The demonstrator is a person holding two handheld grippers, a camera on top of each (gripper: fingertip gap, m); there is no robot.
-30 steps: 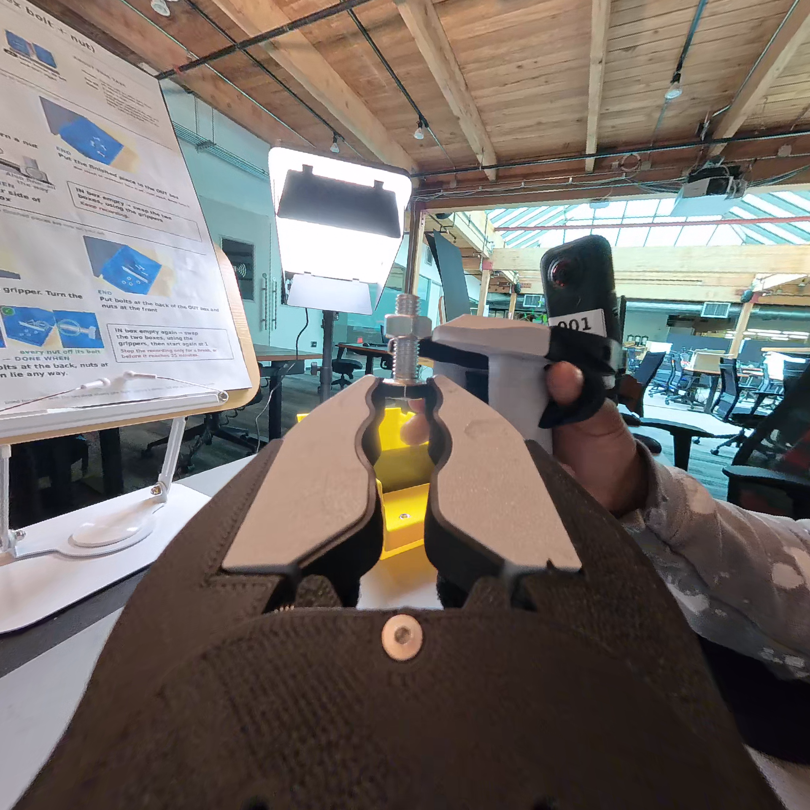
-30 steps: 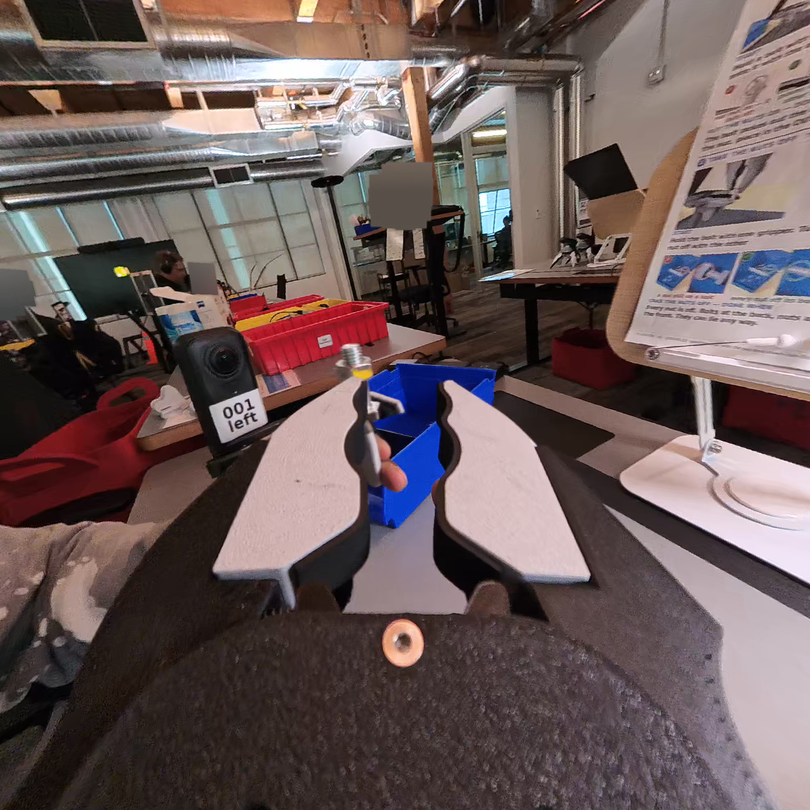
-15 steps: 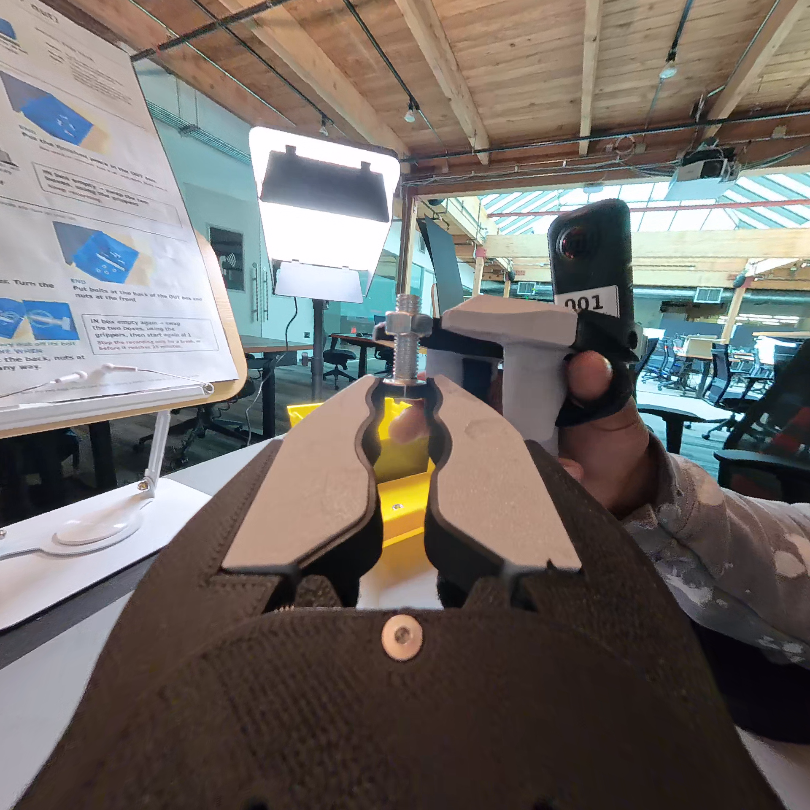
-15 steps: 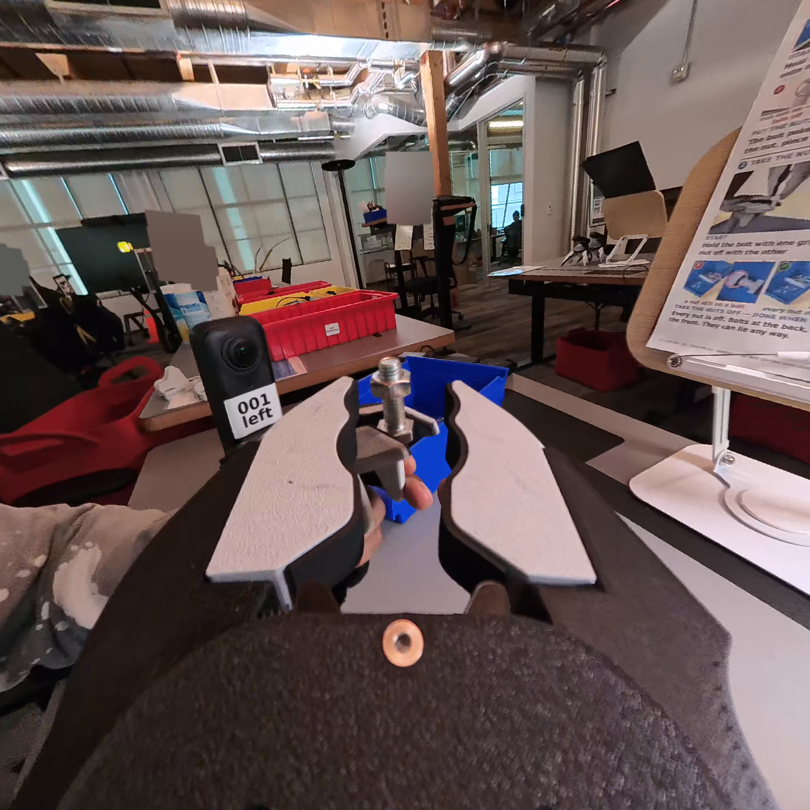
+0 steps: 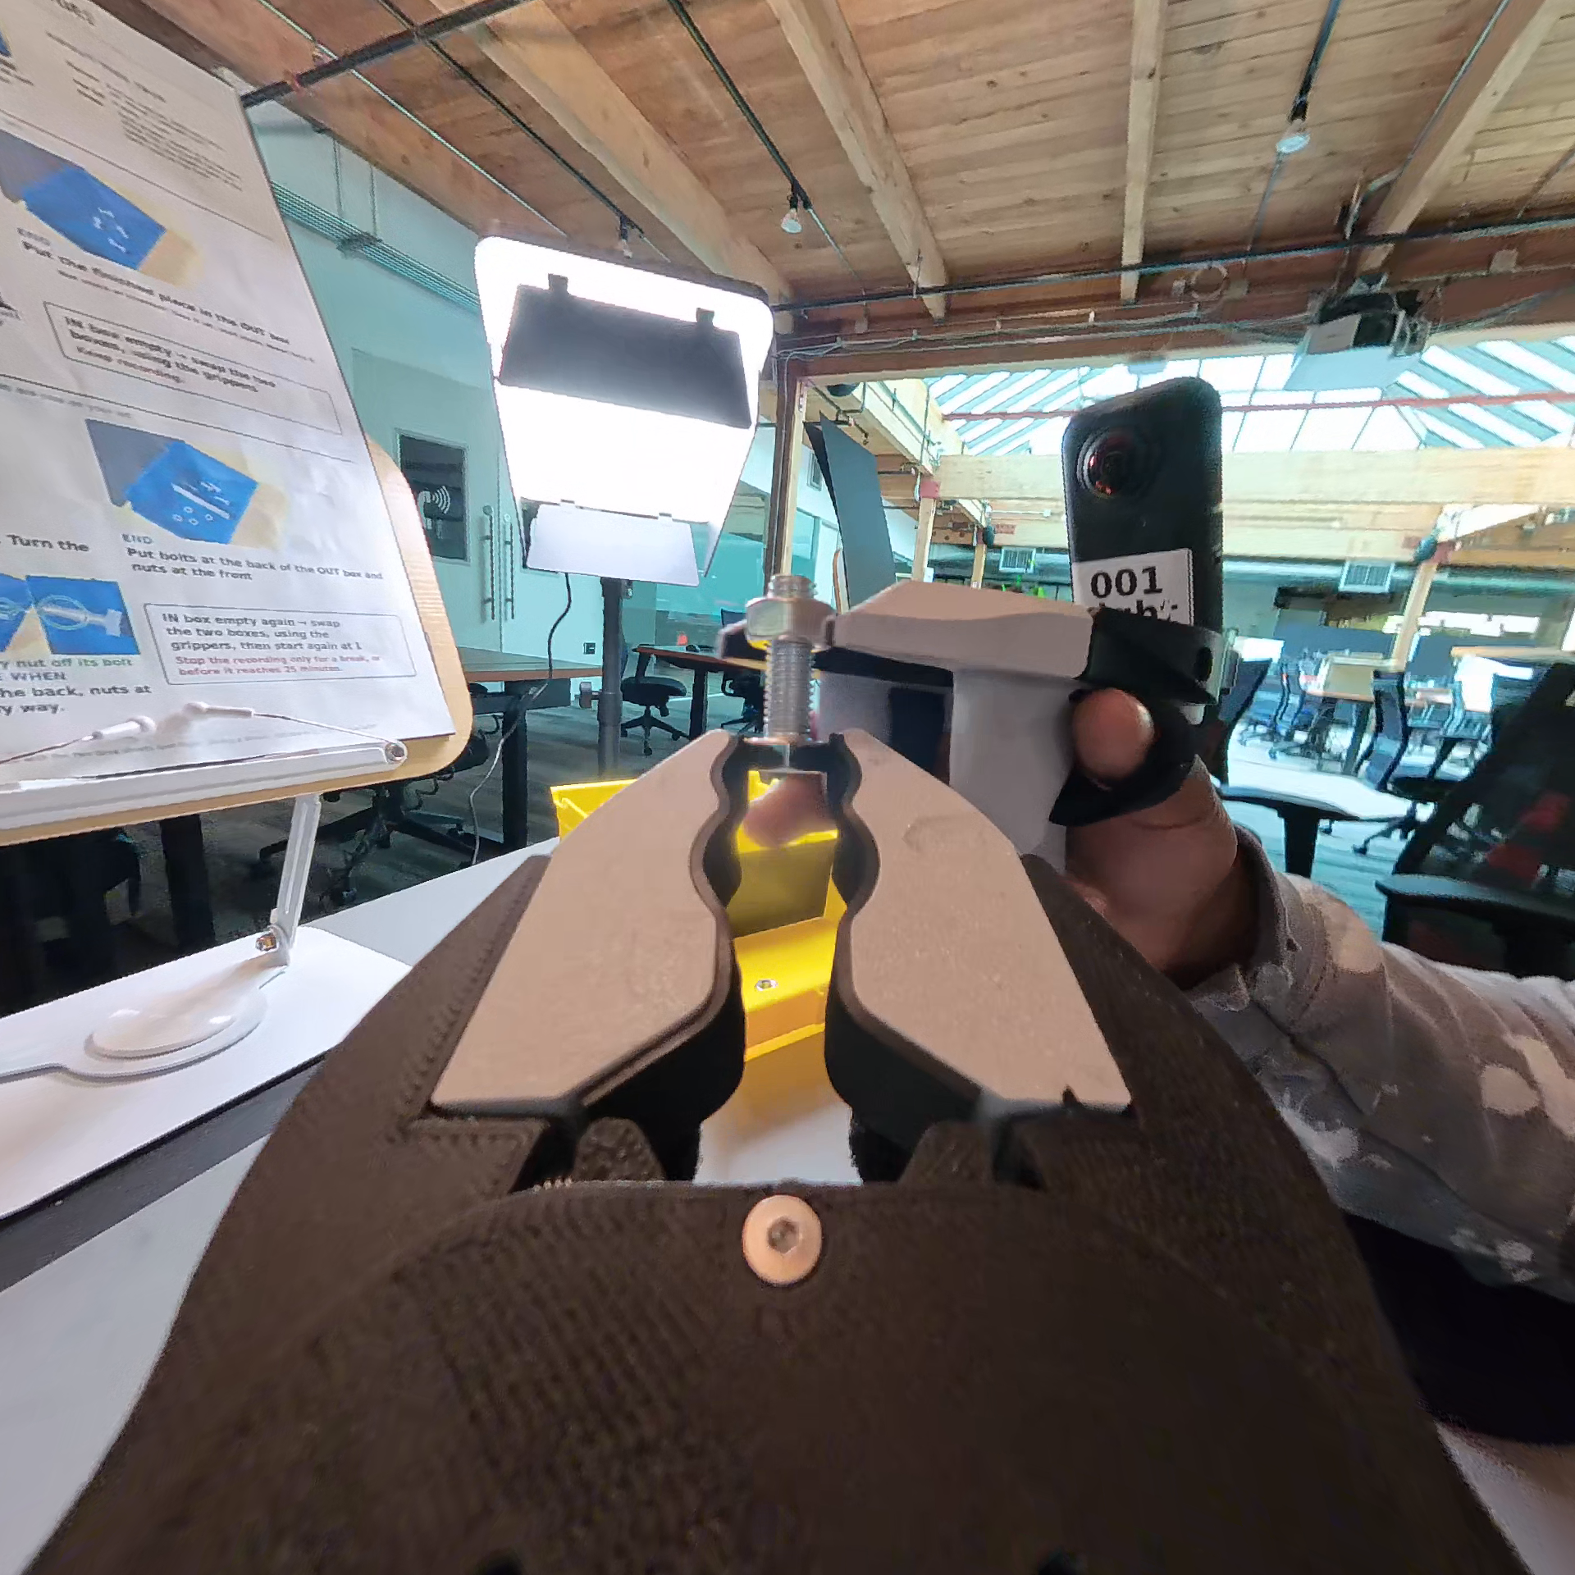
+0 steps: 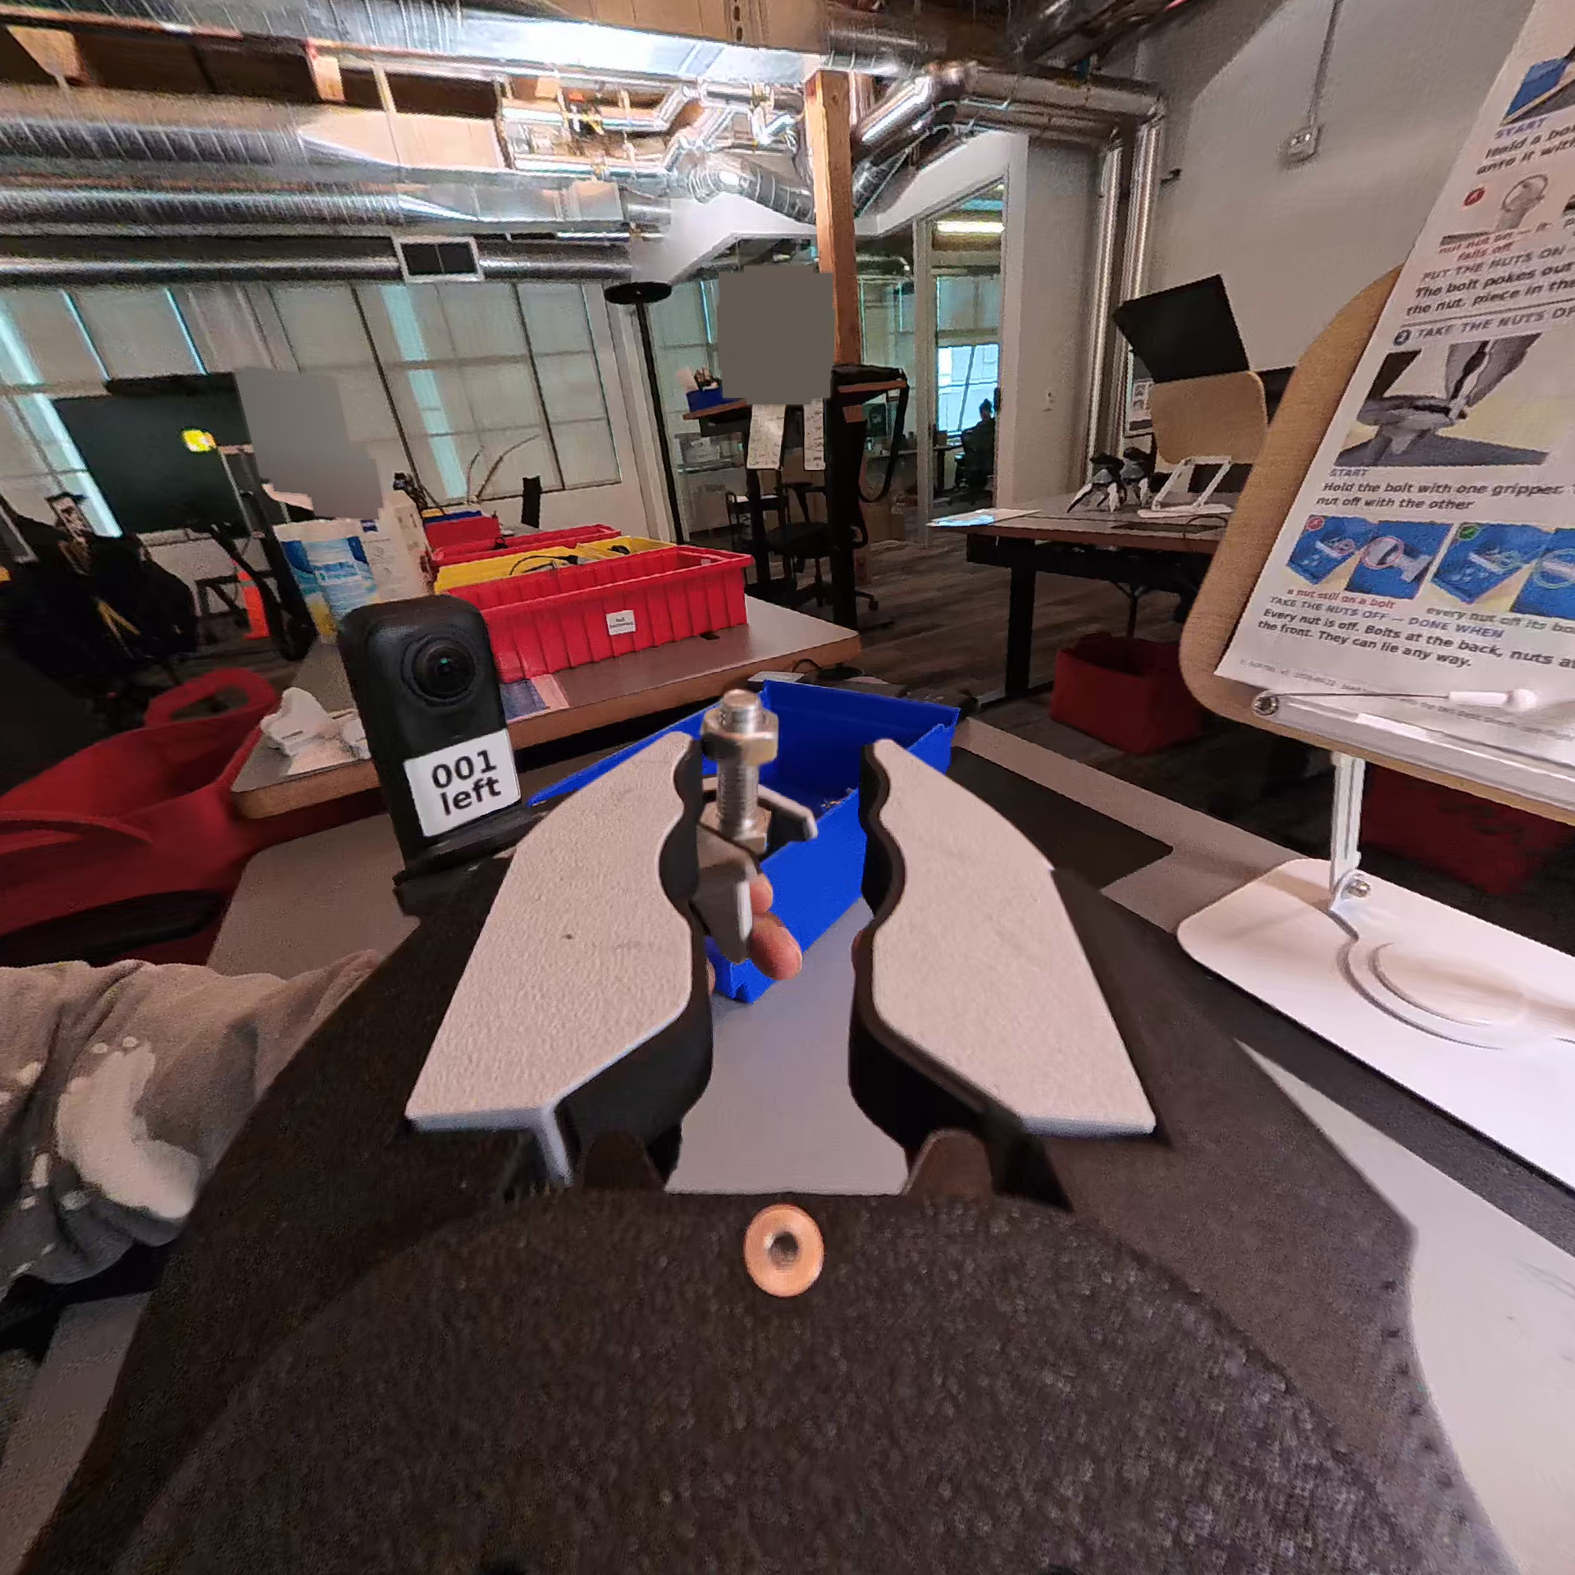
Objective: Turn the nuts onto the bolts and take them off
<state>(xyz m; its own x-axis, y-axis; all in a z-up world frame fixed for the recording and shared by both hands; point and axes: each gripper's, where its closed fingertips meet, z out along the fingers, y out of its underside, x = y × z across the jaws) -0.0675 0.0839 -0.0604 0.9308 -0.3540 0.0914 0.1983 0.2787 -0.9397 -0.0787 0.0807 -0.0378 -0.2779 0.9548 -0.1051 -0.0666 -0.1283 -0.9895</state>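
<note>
A steel bolt [image 5: 784,682] stands upright with a hex nut [image 5: 780,618] threaded near its top. My left gripper [image 5: 782,754] is shut on the bolt's head and holds it above the table. My right gripper reaches in from the right, one grey finger [image 5: 954,622] level with the nut. In the right wrist view my right gripper [image 6: 780,758] is open, with the nut [image 6: 738,741] and bolt [image 6: 738,797] between its fingertips, closer to the left finger [image 6: 597,895]. The left gripper [image 6: 740,844] shows below the bolt there.
A yellow bin [image 5: 784,963] sits on the table beyond my left gripper. A blue bin [image 6: 903,733] sits behind the bolt in the right wrist view. An instruction board on a white stand [image 5: 170,1023] [image 6: 1406,980] stands at the table's side. Red bins [image 6: 614,605] are on a farther table. My left and right fingertips are right by each other.
My right gripper has moved in toward the bolt, so the nut now sits between its open fingers. My left gripper keeps its hold on the bolt.
</note>
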